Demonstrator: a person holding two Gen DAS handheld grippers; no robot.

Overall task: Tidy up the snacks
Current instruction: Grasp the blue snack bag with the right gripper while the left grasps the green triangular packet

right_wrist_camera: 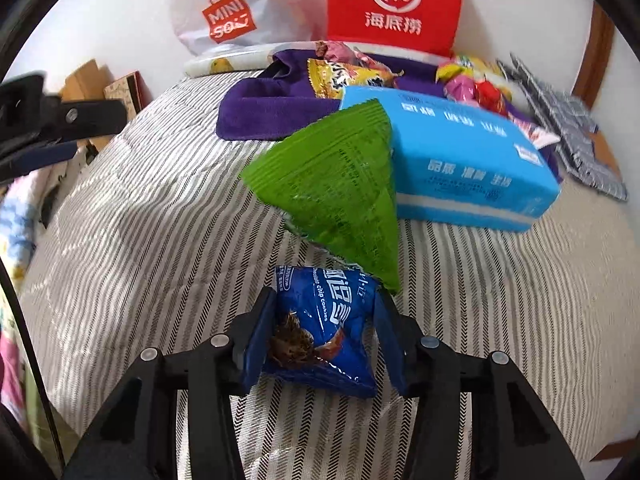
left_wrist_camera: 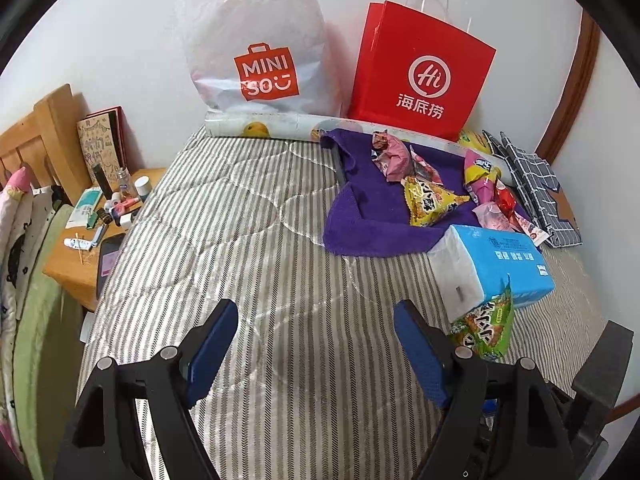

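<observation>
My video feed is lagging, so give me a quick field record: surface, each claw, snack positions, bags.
surface: striped bedspread
left claw: open, nothing between its pads, over bare bedspread
right claw: closed on the blue cookie packet
green snack packet: just beyond the blue packet, leaning against the blue tissue pack
other snacks: loose pile on the purple towel
bags: white plastic bag and red paper bag upright at the wall

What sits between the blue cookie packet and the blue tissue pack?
A green triangular snack packet, leaning against the tissue pack beyond the cookie packet; right wrist view.
</observation>
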